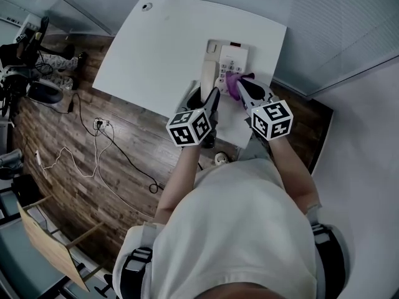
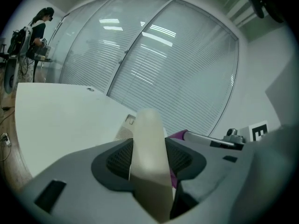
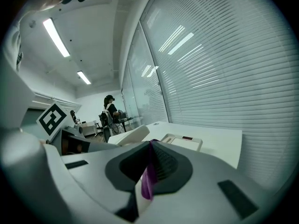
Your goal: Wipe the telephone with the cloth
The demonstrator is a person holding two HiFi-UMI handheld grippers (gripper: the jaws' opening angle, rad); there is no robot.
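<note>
The left gripper point(image 1: 210, 98) is clamped on the handset point(image 2: 148, 157), held clear of the telephone point(image 1: 235, 55) on the bench point(image 1: 156, 48), while the right gripper point(image 1: 242, 86) pinches the purple cloth point(image 1: 232, 83) at the keypad, so wiping looks barely begun.

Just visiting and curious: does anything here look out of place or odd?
Only the handset stands out. It appears lifted off the telephone, clamped in the left gripper. The right gripper pinches the purple cloth beside it. Nothing looks spilled or broken.
</note>
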